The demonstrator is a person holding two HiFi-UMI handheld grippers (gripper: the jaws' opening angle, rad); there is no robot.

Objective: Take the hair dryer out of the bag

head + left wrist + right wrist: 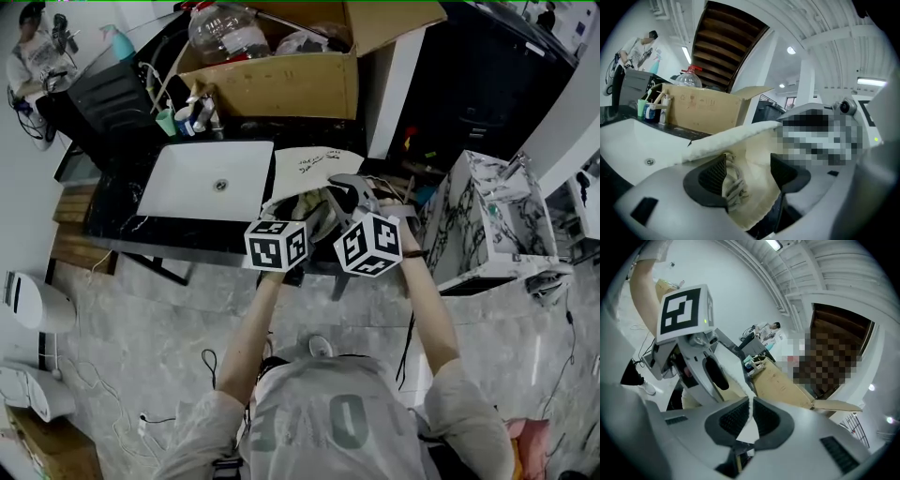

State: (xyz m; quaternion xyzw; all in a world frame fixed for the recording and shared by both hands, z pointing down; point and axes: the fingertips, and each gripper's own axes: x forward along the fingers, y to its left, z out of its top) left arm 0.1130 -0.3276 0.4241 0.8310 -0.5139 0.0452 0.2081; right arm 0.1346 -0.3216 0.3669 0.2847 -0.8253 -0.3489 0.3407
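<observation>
A cream fabric bag (302, 204) lies open on the black counter (122, 202), to the right of the sink. My left gripper (748, 174) is open and reaches into the bag's mouth (740, 135). A twisted pale cord (734, 186) lies between its jaws, close to the left pad. My right gripper (750, 416) is shut on the bag's white edge (742, 431) and holds it up. In the right gripper view the left gripper (710, 372) sits just beyond that edge. No hair dryer shows; the bag's inside is mostly hidden.
A white sink (208, 178) is set in the counter left of the bag. Behind it stands an open cardboard box (281, 80) with a water jug and small bottles beside it. A marble-patterned cabinet (487, 220) stands to the right. Another person sits at the far left.
</observation>
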